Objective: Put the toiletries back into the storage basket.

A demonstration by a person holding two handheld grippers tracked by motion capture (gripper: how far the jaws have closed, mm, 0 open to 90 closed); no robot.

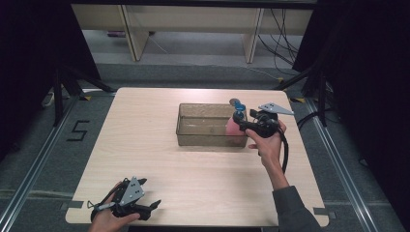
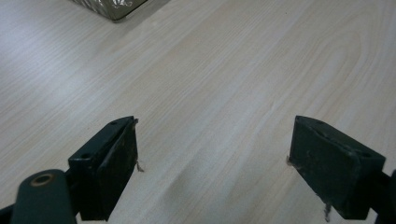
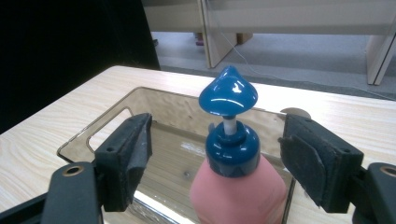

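Over at the right end of the clear tray (image 1: 193, 137), the pink pump bottle (image 3: 238, 191) stands upright between the wide-spread jaws of the right gripper (image 3: 215, 158), which do not touch it. Meanwhile the left gripper (image 2: 212, 163) rests near the table (image 1: 145, 159) front edge, well apart, jaws wide and holding nothing.

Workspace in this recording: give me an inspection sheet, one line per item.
Surface: pale wood-grain table, bare apart from the job's things.
Job's things: pink pump bottle with blue pump head, standing in the right end of a clear brownish bin.
Clutter: nothing seen.
Grippers: right gripper open, jaws either side of the bottle's blue collar, not touching it; left gripper open above bare table at the near left corner.
Cables: black cable trails from the right gripper; more on the floor behind.
Surroundings: black curtains at both sides, pale furniture legs beyond.
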